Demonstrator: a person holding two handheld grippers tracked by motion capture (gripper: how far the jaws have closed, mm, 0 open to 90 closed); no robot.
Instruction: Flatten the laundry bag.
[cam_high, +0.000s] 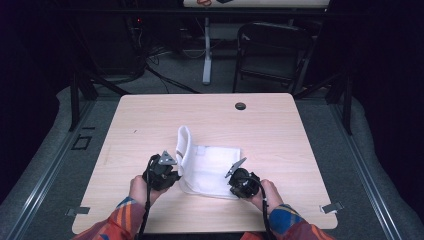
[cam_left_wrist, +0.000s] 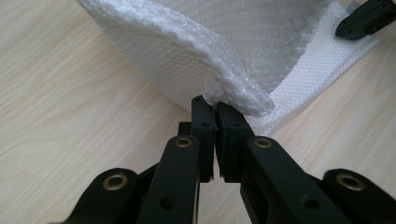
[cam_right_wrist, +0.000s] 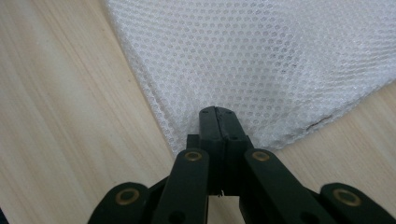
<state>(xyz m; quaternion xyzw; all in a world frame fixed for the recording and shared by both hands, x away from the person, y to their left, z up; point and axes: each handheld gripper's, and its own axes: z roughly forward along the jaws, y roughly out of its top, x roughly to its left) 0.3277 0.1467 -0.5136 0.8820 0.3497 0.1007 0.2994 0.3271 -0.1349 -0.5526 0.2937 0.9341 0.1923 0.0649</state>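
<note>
Bubble wrap (cam_high: 210, 170), a white sheet, lies on the wooden table (cam_high: 150, 125) just below the middle of the high view, its left edge lifted and curled upright while the rest stays flat. At the lower left of that view the left gripper (cam_high: 171, 169) is clenched on this raised edge, and in the left gripper view its jaws pinch a bunched fold of the wrap (cam_left_wrist: 224, 51) at the frame's centre. At the lower right of the high view the right gripper (cam_high: 235, 176) sits on the sheet's near right corner, and the right gripper view shows its jaws pressed together on the edge of the flat wrap (cam_right_wrist: 261, 60).
</note>
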